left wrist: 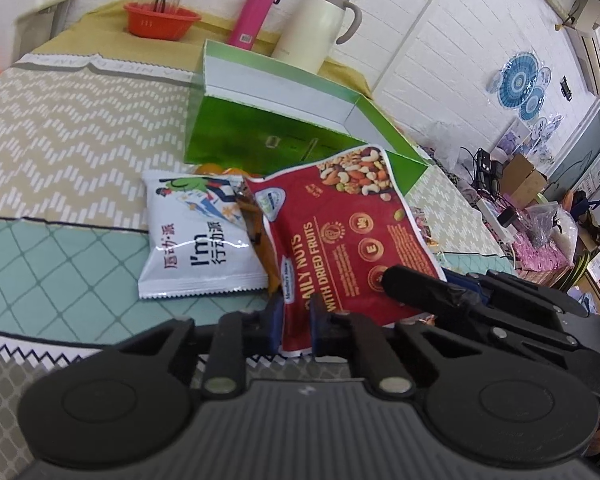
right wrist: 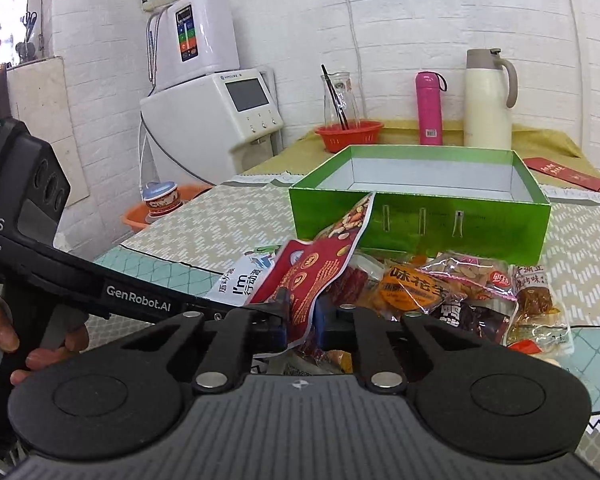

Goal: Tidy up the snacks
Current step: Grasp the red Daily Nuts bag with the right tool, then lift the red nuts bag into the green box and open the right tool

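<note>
A red bag of daily nuts (left wrist: 340, 236) is held by both grippers. My left gripper (left wrist: 296, 320) is shut on its near edge. My right gripper (right wrist: 302, 320) is shut on another edge of the same bag (right wrist: 320, 268), and its body shows at the right of the left wrist view. The bag's top leans against an open green box (left wrist: 260, 132) with a white inside, also in the right wrist view (right wrist: 420, 220). A white snack pack (left wrist: 200, 236) lies left of the bag. Several small snack packs (right wrist: 460, 292) are heaped in front of the box.
A red bowl (left wrist: 160, 20) with a glass bottle, a pink flask (left wrist: 252, 12) and a cream thermos jug (left wrist: 316, 28) stand by the wall behind the box. A white water dispenser (right wrist: 212, 120) stands left of the table. A red envelope (right wrist: 564, 172) lies at the back right.
</note>
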`<state>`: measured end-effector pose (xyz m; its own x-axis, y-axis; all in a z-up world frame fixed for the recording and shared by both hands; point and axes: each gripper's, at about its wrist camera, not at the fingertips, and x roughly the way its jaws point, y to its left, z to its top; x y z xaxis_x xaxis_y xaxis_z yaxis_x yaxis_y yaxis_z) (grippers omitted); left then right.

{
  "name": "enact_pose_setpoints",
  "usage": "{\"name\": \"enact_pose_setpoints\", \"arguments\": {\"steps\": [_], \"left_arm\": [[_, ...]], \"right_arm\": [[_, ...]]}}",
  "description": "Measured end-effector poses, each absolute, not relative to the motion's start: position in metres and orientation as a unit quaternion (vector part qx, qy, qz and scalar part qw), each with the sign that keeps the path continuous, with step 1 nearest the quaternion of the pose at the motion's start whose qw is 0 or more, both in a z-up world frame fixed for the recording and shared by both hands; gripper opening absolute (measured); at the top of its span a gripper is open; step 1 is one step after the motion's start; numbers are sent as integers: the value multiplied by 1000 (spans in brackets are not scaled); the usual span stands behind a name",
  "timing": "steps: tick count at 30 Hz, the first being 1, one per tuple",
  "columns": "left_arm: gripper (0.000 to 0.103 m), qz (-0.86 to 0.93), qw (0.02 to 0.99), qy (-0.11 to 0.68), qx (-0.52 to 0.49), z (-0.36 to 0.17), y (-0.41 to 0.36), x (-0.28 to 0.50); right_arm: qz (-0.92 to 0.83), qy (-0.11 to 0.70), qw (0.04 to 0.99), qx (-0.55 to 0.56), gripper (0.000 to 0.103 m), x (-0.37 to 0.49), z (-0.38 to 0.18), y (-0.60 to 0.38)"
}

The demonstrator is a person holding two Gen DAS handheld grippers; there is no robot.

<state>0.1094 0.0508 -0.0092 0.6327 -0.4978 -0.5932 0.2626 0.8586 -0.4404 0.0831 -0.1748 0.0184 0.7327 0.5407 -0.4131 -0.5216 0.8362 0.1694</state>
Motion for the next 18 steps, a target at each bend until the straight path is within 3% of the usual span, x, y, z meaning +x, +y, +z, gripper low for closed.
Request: {"name": "enact_pose_setpoints", "arguments": {"steps": [7,12,15,18], "left_arm": [[1,-220,892,363,-152,-4,47,110],[2,-215,882,387,-161,-22,49,117],[8,-214,878,391,-173,-26,54,121],[27,-207,881,390,-171,-27,56,123]], "right_arm": [[281,221,934,16,24,87,26,-180],[263,261,929,13,37,91,8,-184],[263,275,925,18,41,90,2,-185],[259,277,925,25,47,90,0,-189]]}}
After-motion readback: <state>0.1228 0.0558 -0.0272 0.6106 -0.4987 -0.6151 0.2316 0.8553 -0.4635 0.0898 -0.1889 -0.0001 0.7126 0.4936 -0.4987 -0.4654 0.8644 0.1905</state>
